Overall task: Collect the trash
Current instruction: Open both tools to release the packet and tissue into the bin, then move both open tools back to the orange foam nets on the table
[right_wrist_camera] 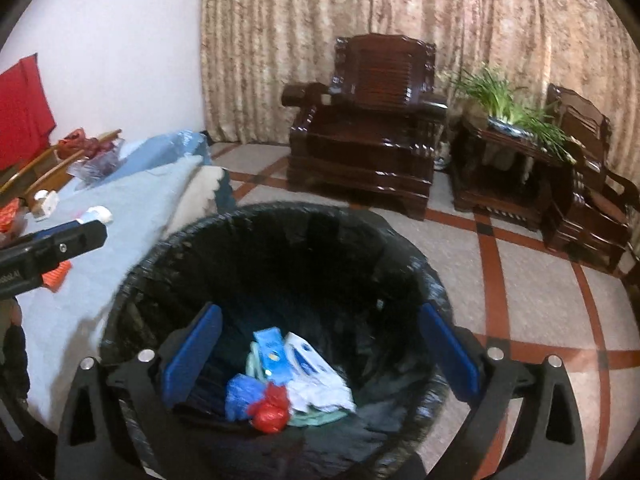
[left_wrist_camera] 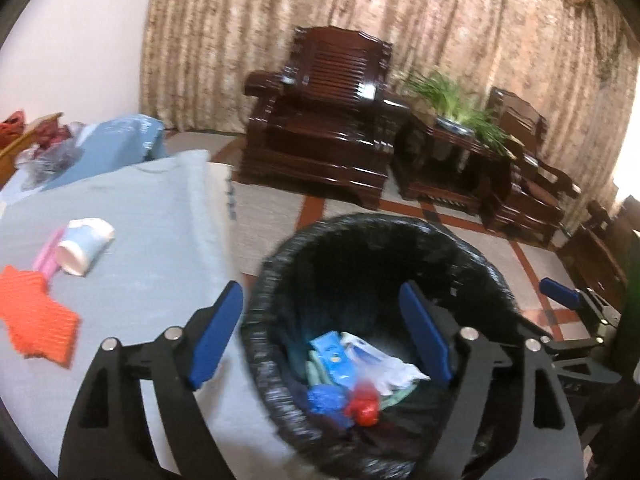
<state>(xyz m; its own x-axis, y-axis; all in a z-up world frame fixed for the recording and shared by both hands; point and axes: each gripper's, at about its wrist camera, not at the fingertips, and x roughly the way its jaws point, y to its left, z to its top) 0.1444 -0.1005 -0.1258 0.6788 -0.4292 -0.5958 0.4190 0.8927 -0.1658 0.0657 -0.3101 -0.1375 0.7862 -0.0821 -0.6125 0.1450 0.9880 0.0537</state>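
One bin, lined with a black bag, is shown beside the table; five pieces of trash are counted at its bottom, among them one red wad and one blue wad. Two grippers, left and right, are held over the bin with jaws spread and nothing between them. One paper cup and one orange piece are seen lying on the table.

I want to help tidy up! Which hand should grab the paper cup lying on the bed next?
Probably the left. The left tool is open and empty, beside the bed where the paper cup lies. The right tool, also open, hangs over the trash bin, farther from it.
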